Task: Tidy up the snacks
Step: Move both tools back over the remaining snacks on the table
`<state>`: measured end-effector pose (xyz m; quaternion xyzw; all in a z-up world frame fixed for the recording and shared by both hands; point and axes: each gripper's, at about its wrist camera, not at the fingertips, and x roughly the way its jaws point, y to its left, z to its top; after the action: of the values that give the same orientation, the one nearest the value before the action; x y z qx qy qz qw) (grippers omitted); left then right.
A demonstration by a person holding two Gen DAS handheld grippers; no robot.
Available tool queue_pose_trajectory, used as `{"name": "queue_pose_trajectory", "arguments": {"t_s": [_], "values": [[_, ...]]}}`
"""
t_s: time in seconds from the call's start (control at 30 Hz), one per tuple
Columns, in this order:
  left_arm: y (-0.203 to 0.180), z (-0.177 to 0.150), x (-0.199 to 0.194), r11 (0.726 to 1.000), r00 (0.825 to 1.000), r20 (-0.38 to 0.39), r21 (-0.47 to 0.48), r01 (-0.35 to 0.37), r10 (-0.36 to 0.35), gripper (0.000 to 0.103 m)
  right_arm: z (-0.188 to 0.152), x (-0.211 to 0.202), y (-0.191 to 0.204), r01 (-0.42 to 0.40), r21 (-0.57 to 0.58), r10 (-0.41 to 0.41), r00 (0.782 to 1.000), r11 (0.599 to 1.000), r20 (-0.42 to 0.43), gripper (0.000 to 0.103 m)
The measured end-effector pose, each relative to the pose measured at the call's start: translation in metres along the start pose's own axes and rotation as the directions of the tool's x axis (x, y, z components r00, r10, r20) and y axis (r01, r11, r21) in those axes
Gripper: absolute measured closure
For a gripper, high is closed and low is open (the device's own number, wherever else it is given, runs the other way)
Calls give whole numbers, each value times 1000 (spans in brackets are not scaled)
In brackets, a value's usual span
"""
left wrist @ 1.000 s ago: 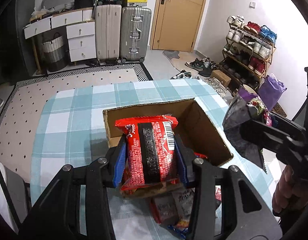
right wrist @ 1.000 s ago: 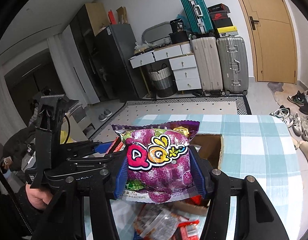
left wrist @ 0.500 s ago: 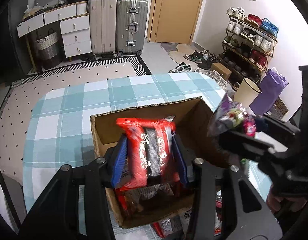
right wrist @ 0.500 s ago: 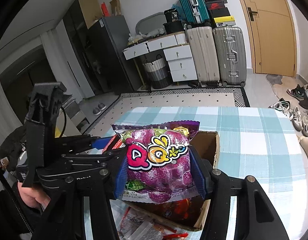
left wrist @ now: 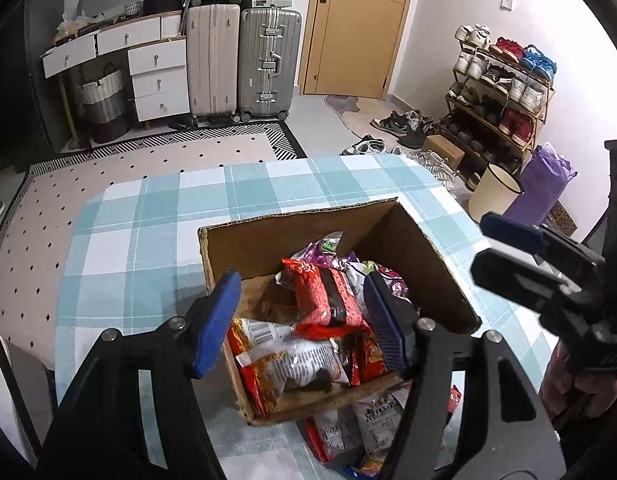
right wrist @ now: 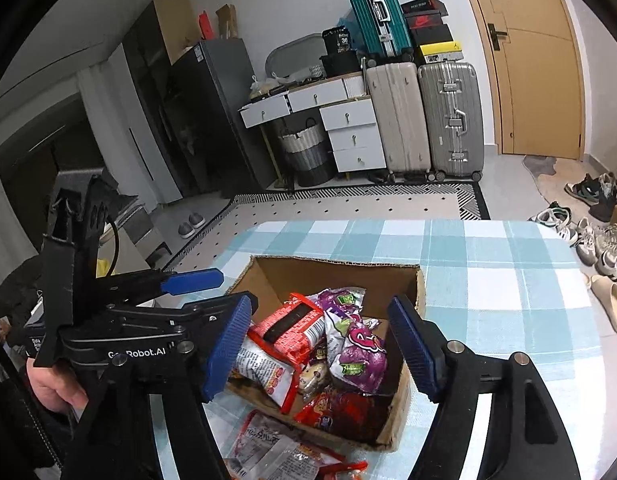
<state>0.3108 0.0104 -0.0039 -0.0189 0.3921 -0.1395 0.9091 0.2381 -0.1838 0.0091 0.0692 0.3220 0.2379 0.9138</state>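
An open cardboard box [left wrist: 268, 236] [right wrist: 332, 266] stands on the checked tablecloth and holds several snack packets. A red packet with a black stripe [left wrist: 326, 300] [right wrist: 288, 326] lies on top. A purple candy bag [right wrist: 358, 352] [left wrist: 382, 274] lies beside it in the box. My left gripper [left wrist: 302, 320] is open and empty above the box's near side. My right gripper [right wrist: 322, 344] is open and empty above the box. The right gripper also shows at the right of the left wrist view [left wrist: 512, 248], and the left gripper at the left of the right wrist view [right wrist: 192, 292].
More snack packets [left wrist: 360, 432] [right wrist: 280, 452] lie on the table in front of the box. The checked tablecloth [left wrist: 148, 232] spreads left of and behind the box. Suitcases [left wrist: 268, 64], drawers and a shoe rack [left wrist: 496, 92] stand beyond the table.
Both grippers opened over the box. The red packet dropped from the left gripper and the purple bag from the right gripper; both now lie in the box.
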Motion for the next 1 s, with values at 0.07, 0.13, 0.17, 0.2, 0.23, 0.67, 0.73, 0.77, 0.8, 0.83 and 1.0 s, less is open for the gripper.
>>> {"name": "queue_pose_trajectory", "arguments": {"t_s": [0.07,0.13,0.17,0.2,0.23,0.67,0.73,0.77,0.8,0.83,1.0], "values": [[-2,-3,-9,1000,1000,6,-2,-7,7,40,0,-10,3,2,-1,-2,1000,1000,16,27],[-2,-7,-18,1000,1000,14,-8,-9,9,38,1,-19,5,5,3,-5,1000,1000,29,26],[-3,-9,-24,1000,1000,20,-11,-11,11,38,0,-25,8,3,2,-3,999,1000,37,26],[-4,-11,-28,1000,1000,24,-10,-15,15,36,0,-29,9,4,0,-4,999,1000,40,25],[-5,-13,-33,1000,999,31,-9,-19,19,35,-1,-34,12,8,-5,-7,999,1000,46,24],[-28,-38,-96,998,993,103,1,-56,55,20,-26,-93,43,21,-28,-18,995,999,96,16],[-31,-44,-103,998,992,108,3,-66,65,19,-32,-101,47,20,-25,-18,995,999,103,15],[-32,-46,-105,998,992,107,2,-68,68,19,-33,-104,49,17,-24,-14,994,1000,106,15],[-33,-50,-108,997,992,107,1,-72,71,19,-37,-108,51,14,-23,-11,994,1000,110,15],[-34,-52,-109,997,992,107,0,-71,71,18,-40,-112,53,13,-23,-10,993,1000,113,15],[-42,-73,-123,995,988,123,-2,-96,96,8,-56,-128,59,8,-7,-7,992,1000,128,12]]}}
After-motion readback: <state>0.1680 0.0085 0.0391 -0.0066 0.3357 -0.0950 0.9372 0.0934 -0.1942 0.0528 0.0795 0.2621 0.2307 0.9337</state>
